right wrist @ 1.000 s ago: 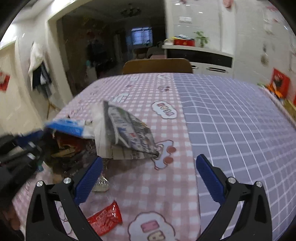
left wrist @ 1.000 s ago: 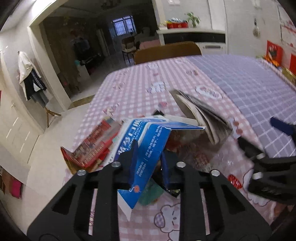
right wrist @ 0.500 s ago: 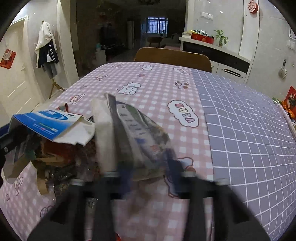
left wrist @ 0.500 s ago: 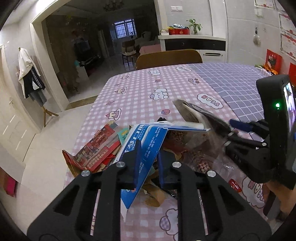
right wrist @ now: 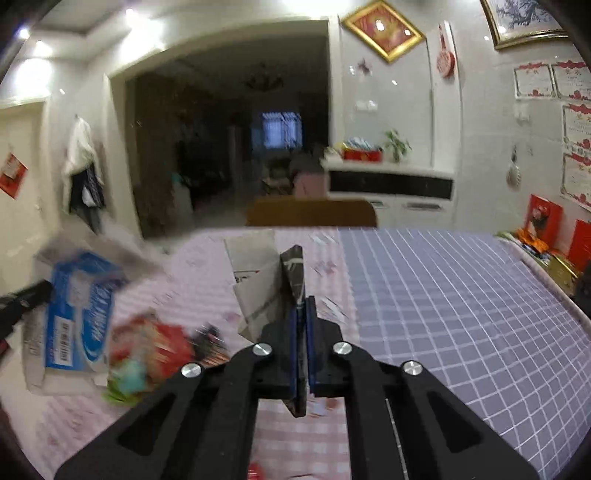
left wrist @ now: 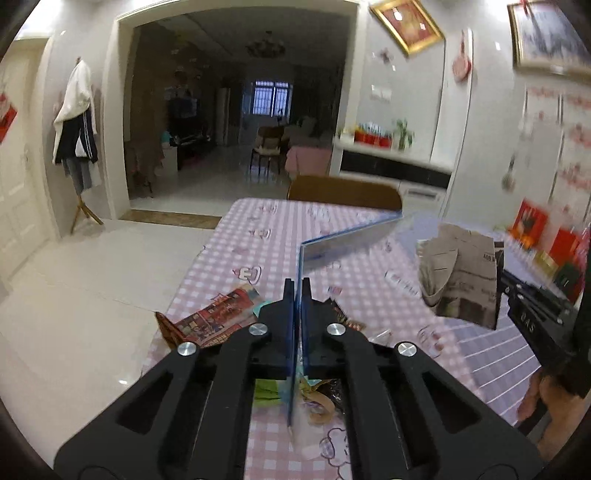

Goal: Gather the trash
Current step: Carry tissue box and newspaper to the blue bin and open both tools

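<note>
Left hand-held gripper [left wrist: 298,286] clamped on a blue box [left wrist: 347,240], jaws just closed. Right hand-held gripper [right wrist: 303,306] pinched on a newspaper [right wrist: 293,275], jaws just closed, both angled slightly downward.

Counting it up: one flattened blue-and-white cardboard box [right wrist: 79,314], one folded grey newspaper [left wrist: 461,277] and one red printed paper leaflet [left wrist: 210,321]. Two black two-finger grippers, one wooden chair back [left wrist: 343,192], and two gold-framed pictures [right wrist: 384,29] on the wall.
</note>
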Available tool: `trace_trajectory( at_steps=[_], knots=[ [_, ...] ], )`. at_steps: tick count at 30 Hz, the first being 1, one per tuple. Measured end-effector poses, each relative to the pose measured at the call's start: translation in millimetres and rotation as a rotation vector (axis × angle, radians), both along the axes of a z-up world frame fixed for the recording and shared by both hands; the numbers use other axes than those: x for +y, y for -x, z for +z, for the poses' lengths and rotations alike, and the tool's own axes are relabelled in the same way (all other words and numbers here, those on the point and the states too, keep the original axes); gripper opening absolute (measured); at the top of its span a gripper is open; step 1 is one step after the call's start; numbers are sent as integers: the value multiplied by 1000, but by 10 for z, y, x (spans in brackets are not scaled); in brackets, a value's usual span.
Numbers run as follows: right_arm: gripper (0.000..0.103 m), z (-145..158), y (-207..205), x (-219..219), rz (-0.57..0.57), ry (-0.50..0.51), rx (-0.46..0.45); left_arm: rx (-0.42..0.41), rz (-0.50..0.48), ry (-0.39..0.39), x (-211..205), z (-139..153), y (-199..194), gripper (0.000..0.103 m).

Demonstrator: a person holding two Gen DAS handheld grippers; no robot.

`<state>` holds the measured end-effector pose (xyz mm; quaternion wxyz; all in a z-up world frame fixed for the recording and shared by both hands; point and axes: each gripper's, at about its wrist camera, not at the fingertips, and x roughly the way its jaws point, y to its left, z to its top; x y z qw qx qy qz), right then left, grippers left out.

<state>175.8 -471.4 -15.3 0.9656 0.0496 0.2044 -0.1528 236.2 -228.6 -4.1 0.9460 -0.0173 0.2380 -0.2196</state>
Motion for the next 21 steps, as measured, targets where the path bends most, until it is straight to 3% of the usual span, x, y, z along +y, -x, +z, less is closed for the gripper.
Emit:
trace_trajectory(
  at_steps=[5,10,15,18,21],
  knots=[
    [5,325,127,656,151,-11,-81,-22,33,121,643,135,176,3],
    [5,346,9,1475,377,-73,-65,-40,161,167,1489,154,370,3],
    [5,34,-320,2645,622,-151,47,-1,358,121,2474,-137,502,3],
    [5,-330,-560,3415,738,-180,153,94,496,104,3120,-496,458,3],
    [5,-798,-730,4118,813,-172,273,238,626,101,3731,-1074,315,3]
  ],
)
